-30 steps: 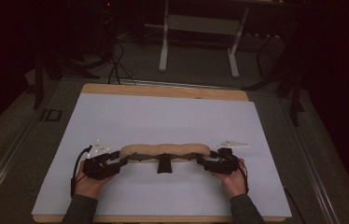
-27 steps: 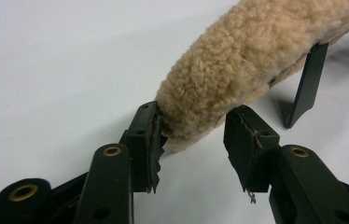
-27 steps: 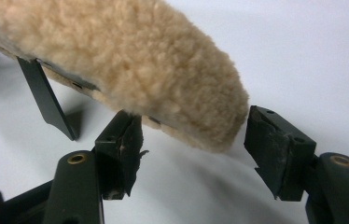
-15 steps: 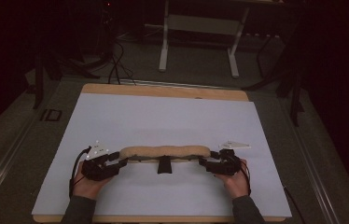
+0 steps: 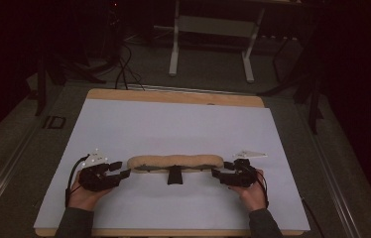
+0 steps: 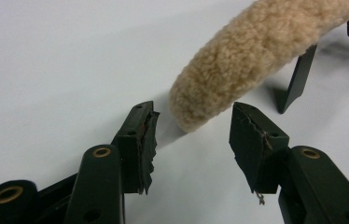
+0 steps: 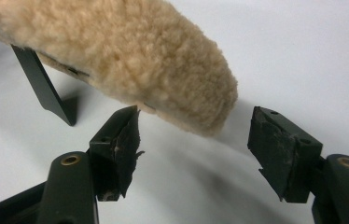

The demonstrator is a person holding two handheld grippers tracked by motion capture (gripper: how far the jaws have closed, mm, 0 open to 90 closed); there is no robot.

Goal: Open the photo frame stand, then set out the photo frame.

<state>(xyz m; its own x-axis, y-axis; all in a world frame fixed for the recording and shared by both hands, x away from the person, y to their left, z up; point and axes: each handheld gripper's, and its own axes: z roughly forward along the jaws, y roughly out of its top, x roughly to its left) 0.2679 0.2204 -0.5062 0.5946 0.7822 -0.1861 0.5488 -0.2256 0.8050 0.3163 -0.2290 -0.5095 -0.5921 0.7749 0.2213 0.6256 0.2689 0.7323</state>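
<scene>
Tan, fleecy and sausage-shaped, the long sheepskin-like pad [image 5: 175, 162] lies crosswise on the white sheet [image 5: 173, 124] that covers the wooden table [image 5: 173, 96], toward the 6 o'clock edge of the sheet in the high view. 1 short black strap tab [image 5: 174, 175] hangs from its middle on the side nearest me, and a thin dark strip runs along that same side. My left gripper [image 5: 122, 170] sits at the pad's 9 o'clock end with my left hand [image 5: 85, 193] behind it; in the left gripper view [image 6: 193, 135] its 2 black jaws stand spread apart, the worn pads on either side of the rounded fleece tip, which lies between them without either pad touching it. My right gripper [image 5: 219, 173] sits at the 3 o'clock end, my right hand [image 5: 250, 191] behind it; in the right gripper view [image 7: 193, 135] its jaws are likewise parted wide, the fleece end just ahead of the gap and nearer the jaw at 9 o'clock, apart from the one at 3 o'clock. Neither gripper is clamped on anything. A pale 3-cornered plate [image 5: 249, 154] tops the right gripper, and another [image 5: 95, 157] tops the left.
</scene>
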